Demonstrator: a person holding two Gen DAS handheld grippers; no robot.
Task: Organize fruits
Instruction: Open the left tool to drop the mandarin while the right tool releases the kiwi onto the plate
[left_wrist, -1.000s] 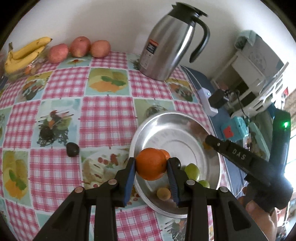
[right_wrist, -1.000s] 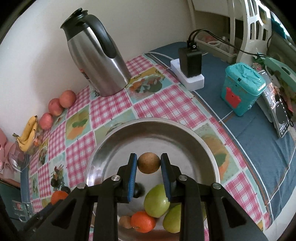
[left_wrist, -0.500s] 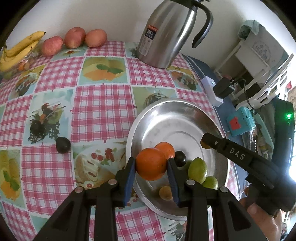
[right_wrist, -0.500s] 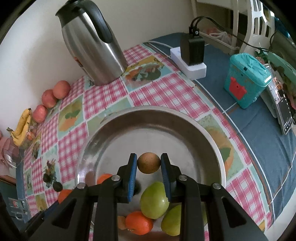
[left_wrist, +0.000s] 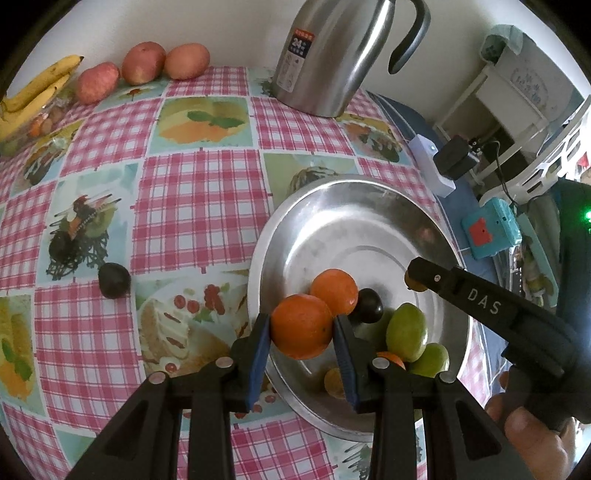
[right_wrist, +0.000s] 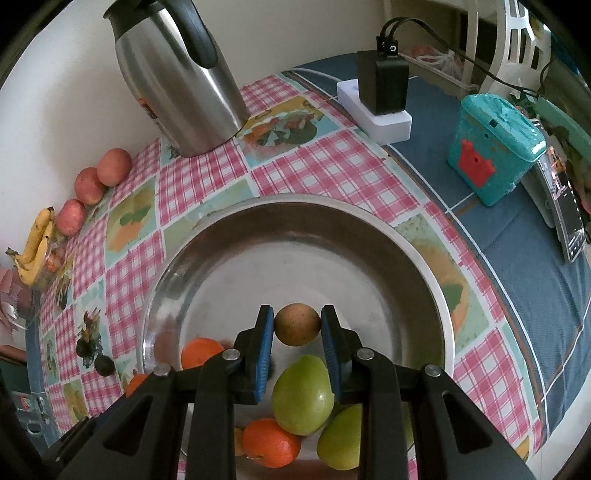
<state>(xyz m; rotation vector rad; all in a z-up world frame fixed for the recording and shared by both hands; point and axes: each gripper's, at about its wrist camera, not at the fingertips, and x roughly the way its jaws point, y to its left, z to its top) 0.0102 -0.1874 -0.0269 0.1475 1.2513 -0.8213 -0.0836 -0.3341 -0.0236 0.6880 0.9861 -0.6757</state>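
While left tongs grip an orange, right tongs clamp a brown fruit above the bowl

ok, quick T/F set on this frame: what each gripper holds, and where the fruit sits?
1. The left gripper holds an orange. True.
2. The right gripper is empty. False: its fingers are shut on a small brown fruit.
3. Green fruits lie in the metal bowl. True.
4. The dark fruit on the tablecloth is inside the bowl. False: it lies outside, apart from the rim.
5. The steel jug lies tipped over. False: it stands upright.
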